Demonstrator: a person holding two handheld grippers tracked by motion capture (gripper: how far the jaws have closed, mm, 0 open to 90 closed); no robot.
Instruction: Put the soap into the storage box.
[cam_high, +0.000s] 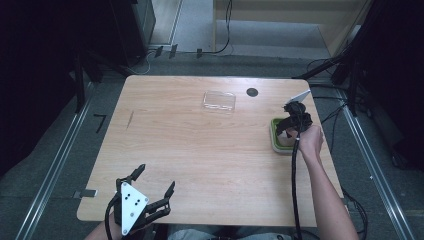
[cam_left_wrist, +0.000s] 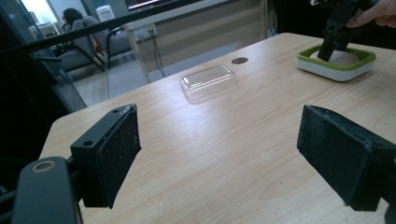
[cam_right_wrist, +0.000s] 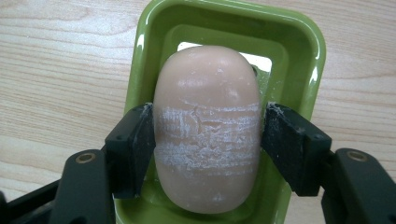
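Observation:
A beige oval bar of soap (cam_right_wrist: 207, 126) lies in a green soap dish (cam_right_wrist: 154, 28) with a white base (cam_left_wrist: 327, 72) at the table's right edge. My right gripper (cam_right_wrist: 207, 140) points down into the dish (cam_high: 274, 134), its two black pads pressed on the soap's long sides; the bar's middle is scuffed white. In the high view my right gripper (cam_high: 292, 131) covers most of the dish. My left gripper (cam_high: 156, 180) hovers open near the table's front left, with nothing between its pads (cam_left_wrist: 116, 154).
A clear plastic lid (cam_high: 219, 101) lies upside down toward the back middle of the wooden table (cam_high: 200, 150). A dark round hole (cam_high: 252, 92) sits just right of it. The right gripper's cable (cam_high: 295, 185) trails along the forearm.

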